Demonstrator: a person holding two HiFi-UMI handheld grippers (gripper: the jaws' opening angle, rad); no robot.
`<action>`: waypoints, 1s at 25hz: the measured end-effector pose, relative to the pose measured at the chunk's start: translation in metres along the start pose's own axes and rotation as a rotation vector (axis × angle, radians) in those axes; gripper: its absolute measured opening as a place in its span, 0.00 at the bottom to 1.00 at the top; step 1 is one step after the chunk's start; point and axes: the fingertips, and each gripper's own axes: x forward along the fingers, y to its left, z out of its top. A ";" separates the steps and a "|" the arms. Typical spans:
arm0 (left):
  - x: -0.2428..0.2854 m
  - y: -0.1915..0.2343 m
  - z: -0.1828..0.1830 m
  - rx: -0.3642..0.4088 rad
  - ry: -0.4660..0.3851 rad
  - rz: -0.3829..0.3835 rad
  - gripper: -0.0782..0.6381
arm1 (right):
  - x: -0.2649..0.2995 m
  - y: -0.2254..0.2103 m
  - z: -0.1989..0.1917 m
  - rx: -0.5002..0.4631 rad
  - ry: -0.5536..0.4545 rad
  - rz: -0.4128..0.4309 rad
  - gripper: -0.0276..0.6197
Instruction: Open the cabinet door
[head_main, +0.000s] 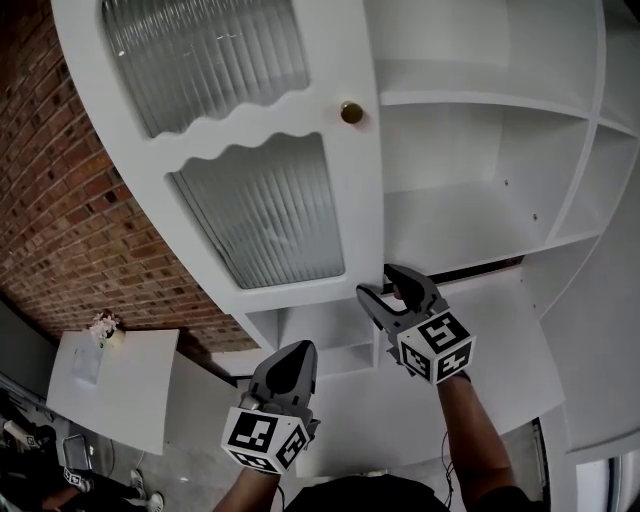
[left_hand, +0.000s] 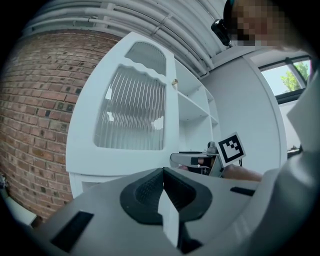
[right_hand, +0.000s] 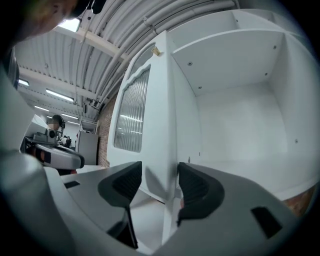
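white cabinet door (head_main: 245, 135) with ribbed glass stands swung open

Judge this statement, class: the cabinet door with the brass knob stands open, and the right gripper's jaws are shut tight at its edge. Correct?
No: the right gripper view shows the right gripper with jaws apart, astride the edge of the cabinet door. The rest holds.

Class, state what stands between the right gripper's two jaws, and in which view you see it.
The free edge of the cabinet door, with the right gripper open around it; the right gripper view shows this.
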 end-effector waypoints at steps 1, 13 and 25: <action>0.000 0.001 0.000 -0.001 0.001 0.005 0.12 | 0.002 0.000 -0.001 -0.002 0.004 -0.006 0.37; -0.012 0.014 -0.008 -0.018 0.010 0.032 0.12 | 0.005 0.010 -0.003 -0.074 0.030 -0.123 0.45; -0.045 0.025 -0.006 -0.025 0.011 0.021 0.12 | -0.008 0.027 0.003 -0.034 0.011 -0.256 0.45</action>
